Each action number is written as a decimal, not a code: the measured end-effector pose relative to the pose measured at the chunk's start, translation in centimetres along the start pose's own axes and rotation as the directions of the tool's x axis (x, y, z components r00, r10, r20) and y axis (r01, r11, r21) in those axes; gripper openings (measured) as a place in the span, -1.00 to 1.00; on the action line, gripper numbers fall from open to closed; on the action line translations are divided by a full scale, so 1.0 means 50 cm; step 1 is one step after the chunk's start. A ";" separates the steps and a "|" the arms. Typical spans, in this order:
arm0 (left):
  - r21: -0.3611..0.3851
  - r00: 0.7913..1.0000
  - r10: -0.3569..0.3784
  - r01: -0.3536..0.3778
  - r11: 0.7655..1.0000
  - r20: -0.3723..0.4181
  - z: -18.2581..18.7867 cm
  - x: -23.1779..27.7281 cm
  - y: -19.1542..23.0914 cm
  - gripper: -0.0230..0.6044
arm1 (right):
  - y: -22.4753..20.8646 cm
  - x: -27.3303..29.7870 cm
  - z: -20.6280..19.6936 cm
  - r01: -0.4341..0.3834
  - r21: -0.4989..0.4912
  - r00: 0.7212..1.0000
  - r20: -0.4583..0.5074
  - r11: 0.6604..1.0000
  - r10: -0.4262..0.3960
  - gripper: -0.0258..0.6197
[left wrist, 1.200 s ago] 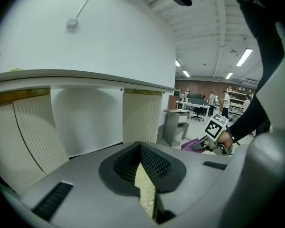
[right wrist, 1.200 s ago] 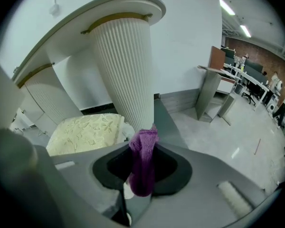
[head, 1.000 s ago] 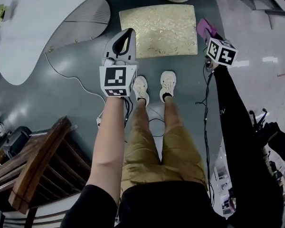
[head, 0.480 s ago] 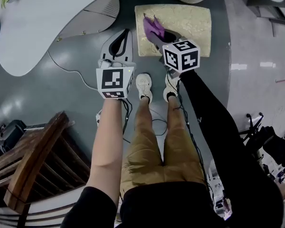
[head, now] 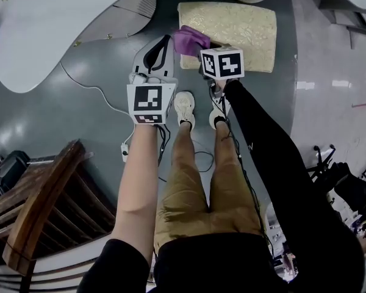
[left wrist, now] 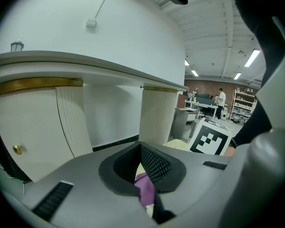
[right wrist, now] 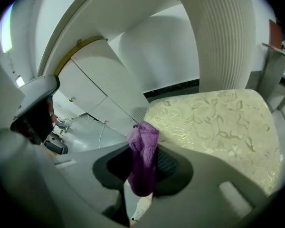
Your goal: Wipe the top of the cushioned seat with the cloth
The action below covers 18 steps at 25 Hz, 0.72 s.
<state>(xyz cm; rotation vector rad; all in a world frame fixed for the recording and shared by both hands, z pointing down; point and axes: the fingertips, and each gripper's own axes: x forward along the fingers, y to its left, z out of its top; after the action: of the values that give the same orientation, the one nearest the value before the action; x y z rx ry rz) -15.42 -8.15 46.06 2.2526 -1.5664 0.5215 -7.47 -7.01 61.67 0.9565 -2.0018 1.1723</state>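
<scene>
Cloth [right wrist: 143, 158]: purple, clamped in the closed jaws of the right gripper [head: 205, 47], over the seat's near-left corner. I cannot tell whether it touches.
Seat [head: 238, 23]: gold-patterned top. Its near edge is partly hidden behind the right gripper's cube.
Left gripper [head: 165, 41]: jaws closed on nothing, just left of the cloth, off the seat.
Surroundings: table [head: 43, 35] far left, pedestal [right wrist: 223, 37] behind the seat, cable [head: 104, 100] on the floor, chair [head: 39, 215] cut off at my near left.
</scene>
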 end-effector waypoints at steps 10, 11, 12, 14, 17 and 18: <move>0.029 0.999 -0.052 0.052 0.998 -0.007 0.014 0.037 -0.092 -0.90 | -0.244 -0.119 -0.017 0.226 0.054 0.974 0.016 0.973 -0.227 -0.67; 0.030 0.998 -0.059 0.059 0.998 -0.006 0.017 0.041 -0.107 -0.90 | -0.272 -0.134 -0.021 0.245 0.056 0.969 0.017 0.968 -0.246 -0.67; 0.032 0.998 -0.064 0.064 0.997 -0.005 0.019 0.045 -0.120 -0.90 | -0.299 -0.149 -0.026 0.262 0.058 0.964 0.018 0.963 -0.264 -0.67; 0.037 0.997 -0.071 0.071 0.997 -0.005 0.024 0.052 -0.143 -0.90 | -0.350 -0.179 -0.034 0.292 0.065 0.956 0.022 0.954 -0.294 -0.67; 0.047 0.997 -0.080 0.080 0.996 -0.007 0.031 0.062 -0.179 -0.90 | -0.427 -0.227 -0.042 0.332 0.068 0.942 0.039 0.941 -0.335 -0.67; 0.051 0.997 -0.082 0.083 0.995 -0.008 0.034 0.066 -0.191 -0.90 | -0.454 -0.243 -0.046 0.348 0.067 0.935 0.043 0.935 -0.351 -0.67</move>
<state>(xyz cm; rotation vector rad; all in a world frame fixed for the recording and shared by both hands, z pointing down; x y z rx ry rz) -5.20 -8.48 45.50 2.3406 -1.4660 0.5506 18.22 -9.41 63.14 1.3247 -1.7496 1.0176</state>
